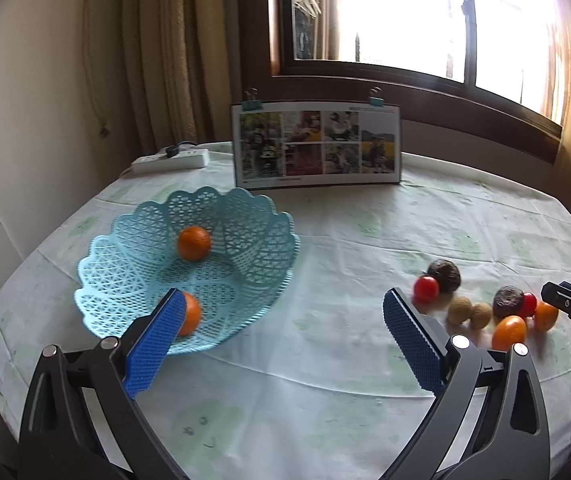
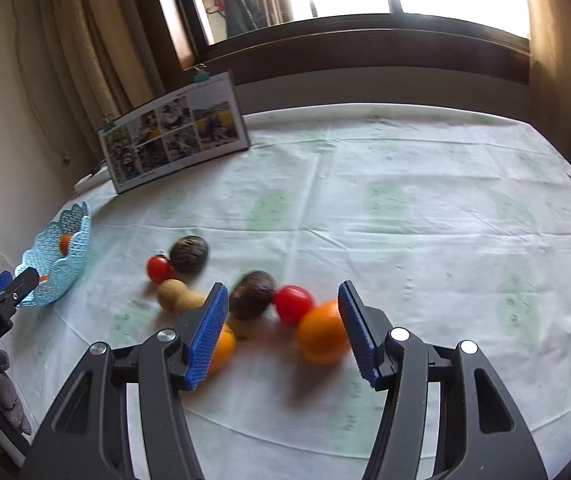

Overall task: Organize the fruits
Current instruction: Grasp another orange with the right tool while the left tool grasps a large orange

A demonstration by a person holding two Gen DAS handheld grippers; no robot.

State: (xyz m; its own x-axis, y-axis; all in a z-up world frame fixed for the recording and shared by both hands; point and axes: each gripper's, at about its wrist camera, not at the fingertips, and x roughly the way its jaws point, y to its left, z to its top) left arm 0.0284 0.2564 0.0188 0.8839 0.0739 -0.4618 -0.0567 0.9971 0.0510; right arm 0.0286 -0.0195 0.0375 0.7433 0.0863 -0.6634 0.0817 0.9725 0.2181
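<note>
Two oranges already sit in the blue lattice basket, one near its middle, one at its near rim half hidden behind your blue pad, and everything else waits to the basket's right in a loose cluster on the tabletop: two red tomatoes, two dark wrinkled fruits, a pair of small tan ones and two more orange fruits. Your right gripper hangs just short of that cluster, jaws wide apart and empty, the big orange one sitting between the pads but nearer the right-hand one, so you look lined up to take it next; mind the tomato touching it, it may roll. Your left gripper hovers at the basket's right edge, jaws spread and holding nothing, probably parked there to stay clear of the other hand. From the left wrist you get the basket's inside and its contents plainly, and only the tip of the other gripper beyond the cluster; from the right wrist the basket shrinks to a sliver at the far left, but you see how tightly the fruits touch one another. The photo board stands behind the basket, out of the way.
</note>
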